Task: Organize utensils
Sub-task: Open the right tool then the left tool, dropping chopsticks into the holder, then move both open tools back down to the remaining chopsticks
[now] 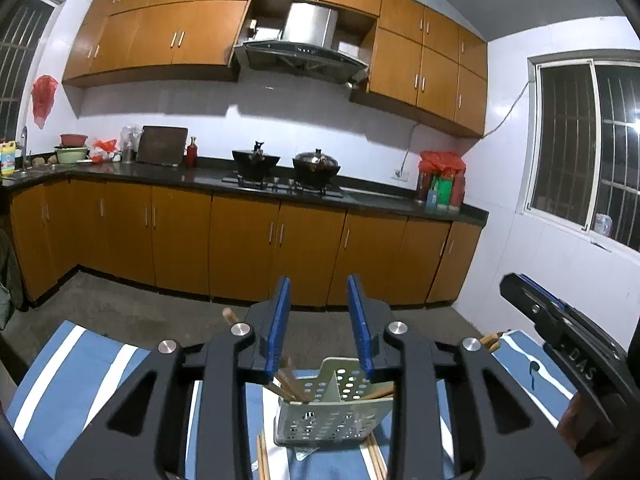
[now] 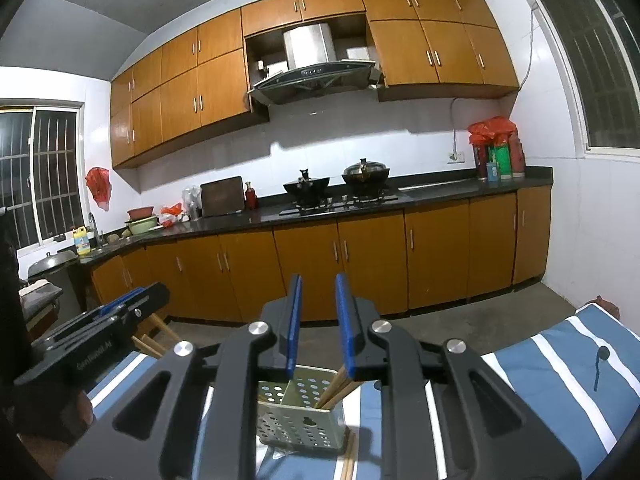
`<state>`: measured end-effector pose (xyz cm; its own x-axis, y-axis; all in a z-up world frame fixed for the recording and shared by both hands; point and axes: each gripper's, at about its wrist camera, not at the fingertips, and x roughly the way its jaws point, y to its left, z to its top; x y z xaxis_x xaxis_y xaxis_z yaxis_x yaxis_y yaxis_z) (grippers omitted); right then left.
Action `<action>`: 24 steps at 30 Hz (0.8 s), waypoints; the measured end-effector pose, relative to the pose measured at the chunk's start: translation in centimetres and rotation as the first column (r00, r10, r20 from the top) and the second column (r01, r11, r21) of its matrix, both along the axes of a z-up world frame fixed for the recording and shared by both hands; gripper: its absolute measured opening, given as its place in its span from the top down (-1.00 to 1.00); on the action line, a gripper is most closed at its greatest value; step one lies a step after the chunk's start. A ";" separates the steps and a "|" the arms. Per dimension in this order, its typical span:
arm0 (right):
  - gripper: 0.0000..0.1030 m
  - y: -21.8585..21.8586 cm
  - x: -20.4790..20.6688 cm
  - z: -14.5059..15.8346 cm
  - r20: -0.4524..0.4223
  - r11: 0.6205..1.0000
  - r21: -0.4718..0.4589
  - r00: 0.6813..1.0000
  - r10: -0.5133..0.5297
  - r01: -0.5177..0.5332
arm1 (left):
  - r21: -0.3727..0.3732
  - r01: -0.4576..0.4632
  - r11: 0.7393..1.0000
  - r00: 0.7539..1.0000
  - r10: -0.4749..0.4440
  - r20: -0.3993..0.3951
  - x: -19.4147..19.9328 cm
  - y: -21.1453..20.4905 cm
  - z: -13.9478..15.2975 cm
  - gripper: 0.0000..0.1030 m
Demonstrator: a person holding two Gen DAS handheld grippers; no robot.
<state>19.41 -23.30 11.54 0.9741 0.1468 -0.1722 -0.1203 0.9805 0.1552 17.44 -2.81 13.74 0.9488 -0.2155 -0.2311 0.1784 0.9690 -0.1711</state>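
We hover both spread, empty claws, left gripper [image 1: 322, 322] and right gripper [image 2: 320, 320], above one perforated holder [image 1: 332, 416] with two compartments holding chopsticks [image 1: 290, 384].

A perforated metal utensil caddy [image 1: 332, 416] with a dull, brushed sheen holds bare wooden chopsticks [image 1: 290, 384] on a striped blue-and-white cloth [image 1: 80, 364]. The left gripper [image 1: 320, 320] and right gripper [image 2: 318, 316] are matt black plastic with bright metal pivot bolts and blue, rubbery-looking pads [image 1: 280, 320]. Behind, glossy orange-brown wood-look cabinets [image 1: 240, 240] sit under a polished dark countertop [image 1: 168, 178], beside a stainless-steel range hood [image 1: 308, 24] and rough concrete floor [image 1: 132, 300].
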 end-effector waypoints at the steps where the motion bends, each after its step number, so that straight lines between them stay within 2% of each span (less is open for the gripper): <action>1: 0.60 -0.2 -0.5 0.1 0.004 1.000 0.000 1.000 0.000 0.000 | -0.003 -0.002 1.000 1.000 0.002 0.003 0.0 0.0 0.1 0.39; 7: 0.59 -1.9 -4.5 -1.2 -0.009 1.000 -0.010 1.000 -0.007 0.007 | -0.018 -0.045 0.999 0.999 0.046 0.015 -3.2 2.4 0.2 0.30; 11: 0.59 -3.3 -5.9 -4.8 -0.116 1.000 -0.012 0.993 -0.023 0.022 | 0.022 -0.108 0.994 0.993 0.109 -0.039 -5.2 4.3 -2.6 0.30; 13: 0.59 -3.6 -5.9 -7.7 -0.215 1.000 -0.018 0.976 -0.024 0.021 | 0.057 -0.138 0.989 0.986 0.142 -0.083 -5.8 5.0 -4.6 0.30; 15: 0.59 -3.6 -5.5 -11.2 -0.331 1.000 -0.018 0.944 -0.016 0.010 | 0.091 -0.148 0.985 0.973 0.161 -0.163 -5.9 5.7 -7.4 0.30; 18: 0.60 -2.8 -5.0 -16.1 -0.484 0.999 -0.007 0.875 0.029 -0.037 | 0.111 -0.130 0.985 0.942 0.158 -0.295 -5.6 6.3 -11.5 0.30; 20: 0.61 -1.8 -4.9 -18.7 -0.552 0.997 -0.015 0.833 0.050 -0.070 | 0.106 -0.104 0.989 0.918 0.137 -0.371 -5.8 6.3 -14.0 0.30; 24: 0.63 -0.3 -4.8 -21.5 -0.618 0.994 -0.002 0.781 0.086 -0.111 | 0.089 -0.058 0.994 0.878 0.093 -0.469 -6.1 6.0 -17.3 0.30</action>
